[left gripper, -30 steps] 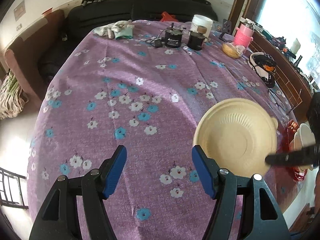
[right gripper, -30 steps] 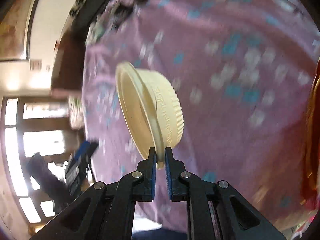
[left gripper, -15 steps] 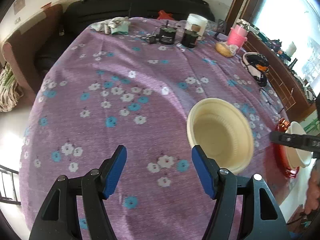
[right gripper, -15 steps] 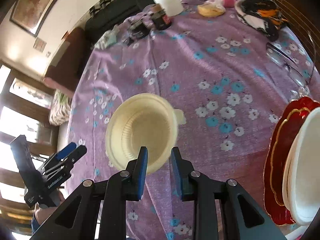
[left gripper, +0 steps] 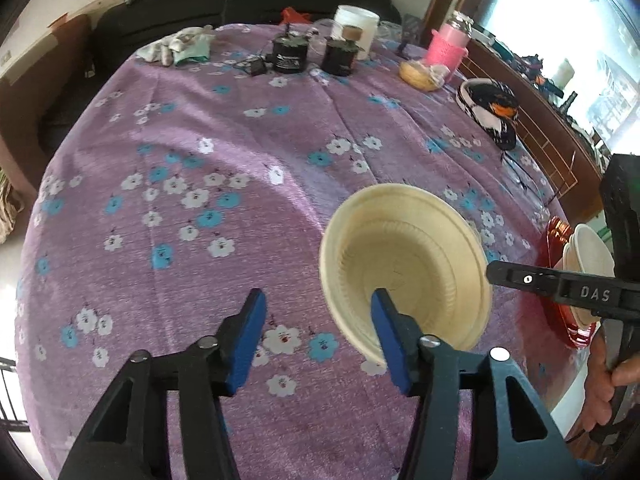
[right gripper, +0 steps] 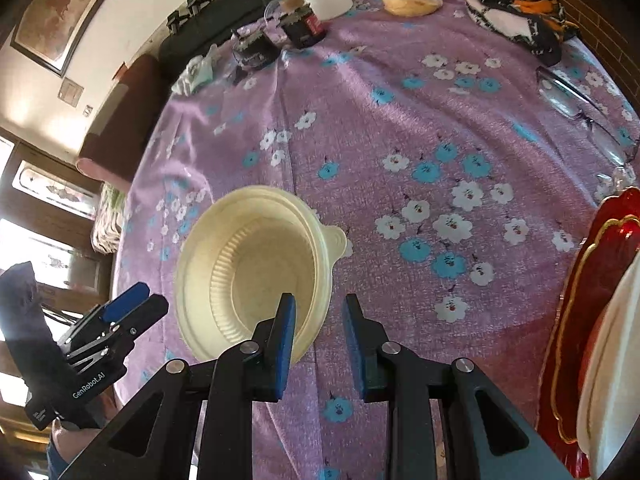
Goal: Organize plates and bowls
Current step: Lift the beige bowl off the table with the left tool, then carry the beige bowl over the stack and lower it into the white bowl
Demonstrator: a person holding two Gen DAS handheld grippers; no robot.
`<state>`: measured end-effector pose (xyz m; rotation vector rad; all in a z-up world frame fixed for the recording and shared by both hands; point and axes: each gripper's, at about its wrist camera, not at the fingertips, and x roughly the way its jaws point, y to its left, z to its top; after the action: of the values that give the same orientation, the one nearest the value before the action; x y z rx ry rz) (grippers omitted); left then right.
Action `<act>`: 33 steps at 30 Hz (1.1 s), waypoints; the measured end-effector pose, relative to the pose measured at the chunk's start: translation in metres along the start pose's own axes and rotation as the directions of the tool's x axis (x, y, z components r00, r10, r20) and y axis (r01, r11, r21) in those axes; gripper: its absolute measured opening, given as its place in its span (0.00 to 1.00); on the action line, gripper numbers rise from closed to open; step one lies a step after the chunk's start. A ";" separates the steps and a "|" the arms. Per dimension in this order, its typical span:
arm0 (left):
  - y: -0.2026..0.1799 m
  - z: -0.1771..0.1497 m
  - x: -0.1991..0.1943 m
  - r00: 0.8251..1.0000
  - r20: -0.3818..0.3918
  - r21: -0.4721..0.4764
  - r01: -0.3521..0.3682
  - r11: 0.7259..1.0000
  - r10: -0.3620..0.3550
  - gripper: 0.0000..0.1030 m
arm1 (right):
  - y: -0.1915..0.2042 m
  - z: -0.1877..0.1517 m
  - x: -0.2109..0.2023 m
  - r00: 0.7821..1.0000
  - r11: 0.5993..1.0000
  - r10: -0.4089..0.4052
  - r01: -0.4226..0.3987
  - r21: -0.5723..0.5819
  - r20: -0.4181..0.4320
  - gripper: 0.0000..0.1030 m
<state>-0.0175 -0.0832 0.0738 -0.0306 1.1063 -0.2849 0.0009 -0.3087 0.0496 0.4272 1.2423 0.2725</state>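
Closest, left gripper (left gripper: 317, 298): blue fingers parted, having just been closing in, pressing on nothing. Only the near rim of the cream bowl (left gripper: 404, 268) overlaps its right-hand finger. Looks poised beside the bowl, probably ready to steady or take it.

Just beyond, right gripper (right gripper: 319, 300), held in a hand (left gripper: 600, 376) at the desk edge. Fingers a little apart after just opening, straddling the bowl's near rim without pinching it. Reads as a let-go, leaving the bowl to its own weight.

Between the two grippers, the cream bowl itself, apparently resting on the purple flowered cloth of the desk (left gripper: 240, 140), near the front edge. Mouth facing up and slightly toward the cameras, ribbed inner wall in plain sight. Round, so no long axis to speak of. Only direction marker is a small tab (right gripper: 336, 240) on the rim, pointing away from the right gripper, toward the far right of the desk.

To the right, well apart from the bowl, a red plate (right gripper: 600, 280) with gold trim, carrying white bowls (right gripper: 612, 360). Likely the stacking place, which would explain the cream bowl being set down close by.

Farthest back, dark jars (left gripper: 290, 54), a white tub (left gripper: 356, 26) and a pink bottle (left gripper: 446, 46), clear of the work.
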 end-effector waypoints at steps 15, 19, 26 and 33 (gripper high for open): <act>-0.023 -0.002 0.003 0.999 0.012 0.107 -0.054 0.993 0.053 0.16 | 0.008 -0.006 0.001 1.000 0.999 -0.030 0.030 -0.012 -0.005 0.12; -0.026 -0.001 -0.010 0.997 0.048 0.116 -0.067 0.991 0.062 0.16 | 0.012 -0.011 -0.013 1.000 1.000 -0.004 0.004 -0.009 0.011 0.12; -0.035 0.004 -0.028 0.992 0.101 0.140 -0.092 0.986 0.078 0.16 | 0.015 -0.017 -0.035 0.999 1.000 0.031 -0.031 -0.002 0.040 0.12; -0.050 0.009 -0.041 0.986 0.148 0.172 -0.104 0.980 0.078 0.16 | 0.014 -0.023 -0.053 0.996 0.999 0.046 -0.046 0.004 0.071 0.13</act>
<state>-0.0371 -0.1223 0.1217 0.1581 0.9357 -0.2946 -0.0365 -0.3156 0.0952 0.4666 1.1652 0.2907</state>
